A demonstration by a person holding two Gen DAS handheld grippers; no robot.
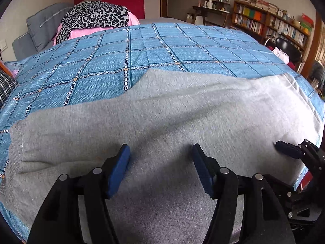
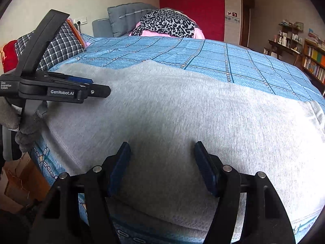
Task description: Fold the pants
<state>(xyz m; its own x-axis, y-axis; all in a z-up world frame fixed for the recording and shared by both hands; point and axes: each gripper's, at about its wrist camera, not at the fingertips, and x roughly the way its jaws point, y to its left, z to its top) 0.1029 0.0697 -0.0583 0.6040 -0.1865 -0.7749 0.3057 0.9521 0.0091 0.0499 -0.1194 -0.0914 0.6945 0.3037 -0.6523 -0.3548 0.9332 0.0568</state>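
Bookshelves (image 1: 270,20) beyond grey pants (image 1: 162,122) only leftward; both hand-held grippers (image 1: 161,166) (image 2: 162,166) spread, empty

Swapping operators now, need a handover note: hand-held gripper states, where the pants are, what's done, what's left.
Left hand-held gripper: open, over the grey pants, holding nothing.
Right hand-held gripper: open, also over the pants, empty.
Pants lie flat on the blue bedspread, near its front edge.
Done: pants laid out; they may already be folded leg on leg, hard to tell.
Left: grasp an end and fold across.

The pants (image 1: 162,126) run past the lower picture edge.
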